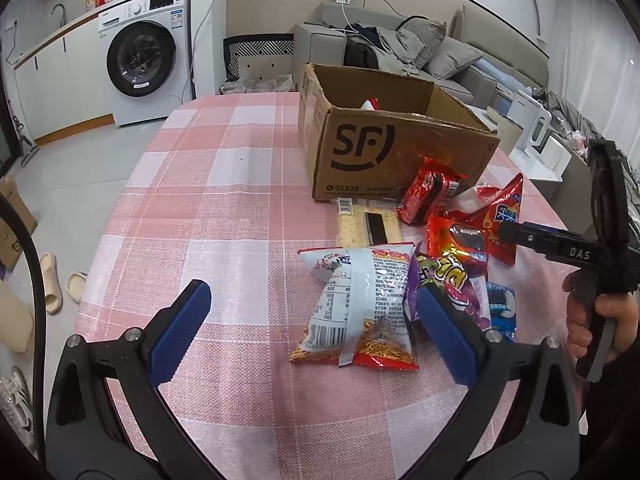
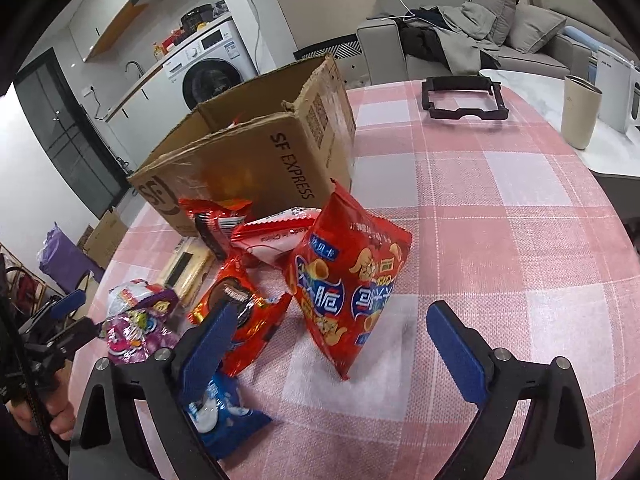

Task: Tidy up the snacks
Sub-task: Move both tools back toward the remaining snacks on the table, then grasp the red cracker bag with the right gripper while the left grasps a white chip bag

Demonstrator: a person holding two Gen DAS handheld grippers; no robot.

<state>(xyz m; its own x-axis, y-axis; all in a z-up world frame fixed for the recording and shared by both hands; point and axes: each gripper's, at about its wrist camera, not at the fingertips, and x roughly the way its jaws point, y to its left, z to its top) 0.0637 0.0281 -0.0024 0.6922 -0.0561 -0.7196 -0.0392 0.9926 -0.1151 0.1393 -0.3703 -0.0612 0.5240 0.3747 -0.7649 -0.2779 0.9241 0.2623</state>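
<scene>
Blue-padded fingers (image 1: 180, 332) of the left gripper (image 1: 316, 330) and right gripper (image 2: 332, 354) stand apart, gripping nothing. Crinkly foil snack packets (image 1: 400, 276) lie heaped on the pink checked tablecloth (image 1: 192, 216) beside an open brown cardboard box (image 1: 384, 140), whose contents stay mostly hidden. Beyond stand a white washing machine (image 1: 148, 56) and a grey sofa (image 1: 420, 48).

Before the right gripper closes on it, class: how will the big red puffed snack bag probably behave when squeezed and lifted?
The big red snack bag looks air-filled, so it is probably light and will dent under the pads. Its glossy film may slip. It stands tilted on one corner, so a nudge from the open right gripper could topple it.
</scene>
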